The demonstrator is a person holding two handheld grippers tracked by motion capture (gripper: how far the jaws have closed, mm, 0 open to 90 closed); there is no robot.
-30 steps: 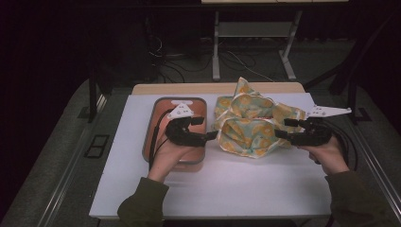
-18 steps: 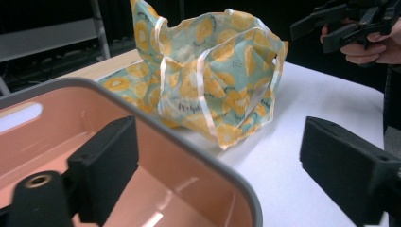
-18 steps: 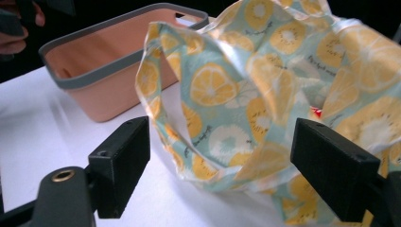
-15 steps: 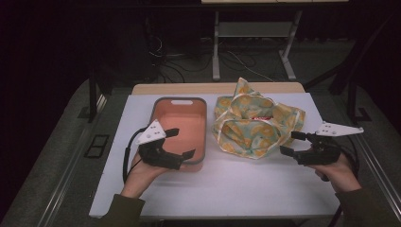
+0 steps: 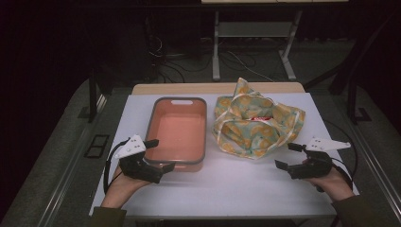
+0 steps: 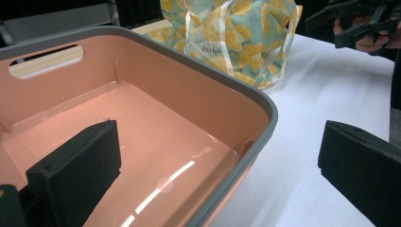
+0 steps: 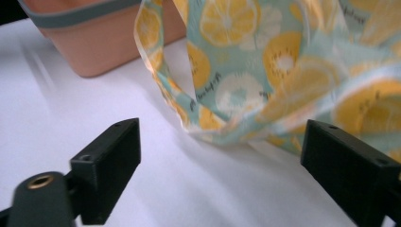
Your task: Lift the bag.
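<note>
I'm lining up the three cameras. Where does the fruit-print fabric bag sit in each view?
High view: the fabric bag lies right of centre on the white table, beside the orange tub.
Left gripper view: at top centre, beyond the tub's grey rim.
Right gripper view: it spreads across the upper right, ahead of the open jaws.
Shared landmark: the orange tub, seen in all three views.

On the table (image 5: 246, 189), the tub (image 5: 178, 130) sits left of the fabric bag (image 5: 255, 124), close beside it. The left gripper (image 5: 158, 155) is at the tub's near left corner; the right gripper (image 5: 289, 156) lies before the bag's right side.
</note>
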